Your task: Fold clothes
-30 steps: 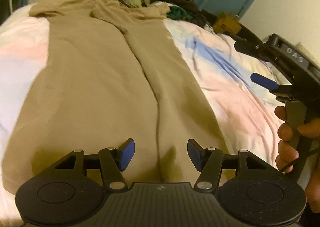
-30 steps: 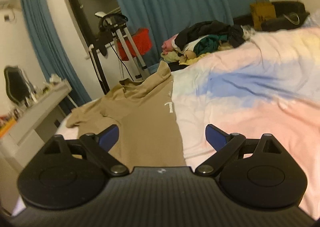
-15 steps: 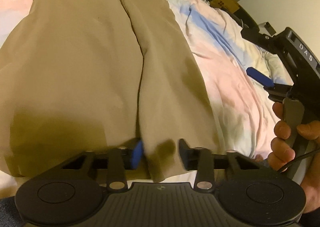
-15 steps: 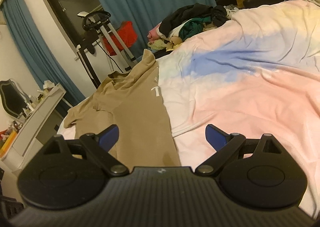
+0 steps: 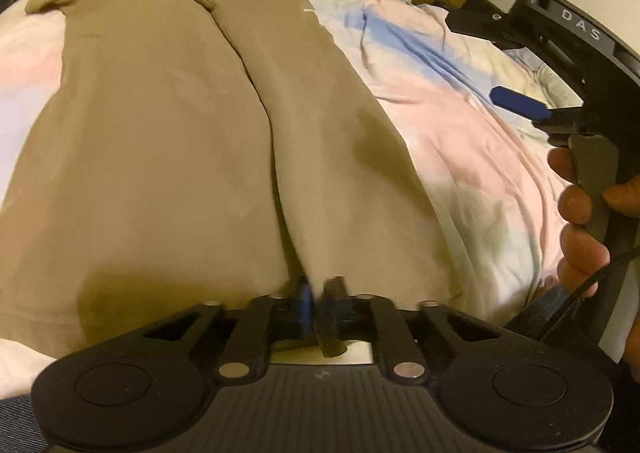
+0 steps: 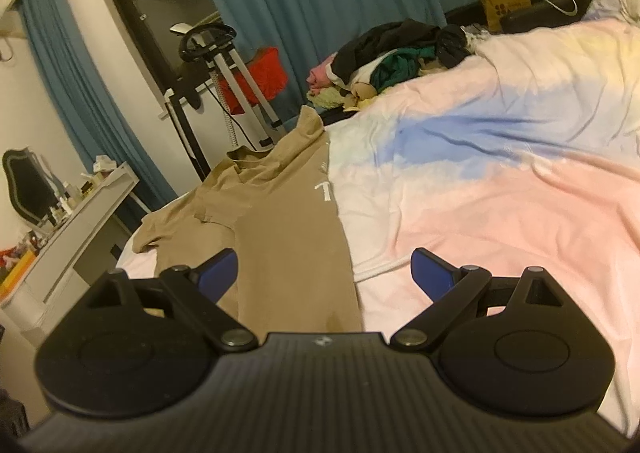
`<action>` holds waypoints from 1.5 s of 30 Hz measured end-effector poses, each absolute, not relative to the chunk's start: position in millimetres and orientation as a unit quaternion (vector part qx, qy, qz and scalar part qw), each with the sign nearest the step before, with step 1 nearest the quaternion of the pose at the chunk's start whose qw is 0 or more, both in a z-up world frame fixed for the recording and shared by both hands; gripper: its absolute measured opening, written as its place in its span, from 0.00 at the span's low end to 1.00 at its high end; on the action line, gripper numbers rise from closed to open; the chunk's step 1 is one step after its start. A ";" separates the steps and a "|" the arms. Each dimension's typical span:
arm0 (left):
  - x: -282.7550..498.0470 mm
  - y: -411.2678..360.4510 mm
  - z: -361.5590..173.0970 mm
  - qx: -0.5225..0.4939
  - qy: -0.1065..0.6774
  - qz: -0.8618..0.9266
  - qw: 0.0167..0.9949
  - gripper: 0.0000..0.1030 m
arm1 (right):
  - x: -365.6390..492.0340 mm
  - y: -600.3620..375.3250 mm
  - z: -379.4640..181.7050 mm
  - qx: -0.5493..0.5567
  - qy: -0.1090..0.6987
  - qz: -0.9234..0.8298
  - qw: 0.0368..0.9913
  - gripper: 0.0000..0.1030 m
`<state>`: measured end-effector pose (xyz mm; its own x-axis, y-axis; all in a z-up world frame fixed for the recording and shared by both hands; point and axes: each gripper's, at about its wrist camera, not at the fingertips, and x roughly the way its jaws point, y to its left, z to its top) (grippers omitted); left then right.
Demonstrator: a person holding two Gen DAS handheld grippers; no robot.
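Observation:
A tan T-shirt (image 5: 160,141) lies flat on the bed, its right side folded inward along a lengthwise crease; it also shows in the right wrist view (image 6: 288,229) with a white mark near its edge. My left gripper (image 5: 320,305) is shut on the shirt's bottom hem at the folded edge. My right gripper (image 6: 324,273) is open and empty, held above the shirt's right edge; it also shows at the right of the left wrist view (image 5: 520,103), held in a hand.
The bed cover (image 6: 500,181) is pastel pink, blue and yellow. A pile of clothes (image 6: 392,53) sits at the far end of the bed. An exercise machine (image 6: 216,85), a white dresser (image 6: 80,229) and blue curtains stand beyond.
My left gripper came down to the shirt's hem and closed on it. My right gripper stayed open and shifted slightly.

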<state>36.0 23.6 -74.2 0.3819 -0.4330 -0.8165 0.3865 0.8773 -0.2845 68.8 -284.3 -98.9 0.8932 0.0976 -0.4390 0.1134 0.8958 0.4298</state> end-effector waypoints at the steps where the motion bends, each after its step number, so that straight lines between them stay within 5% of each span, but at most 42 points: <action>1: 37.5 24.5 -70.4 -0.023 0.492 -0.244 0.835 0.43 | 67.6 -284.2 -97.1 0.224 0.227 -0.005 0.948 0.92; 7: 50.4 30.0 -38.0 -0.024 0.435 -0.214 0.875 0.81 | 59.5 -288.0 -84.5 0.202 0.193 -0.013 0.960 0.92; 17: 78.7 10.0 28.5 -0.040 0.300 -0.214 0.929 0.99 | 46.1 -294.4 -66.6 0.169 0.140 -0.025 0.975 0.92; 29: 87.3 59.1 8.3 -0.018 0.274 -0.162 0.948 1.00 | 81.1 -260.7 -61.5 0.118 0.162 0.042 0.979 0.92; 45: 132.7 185.0 -18.1 -0.167 0.267 -0.023 0.949 1.00 | 352.8 -50.9 -94.4 -0.002 0.279 0.220 0.935 0.92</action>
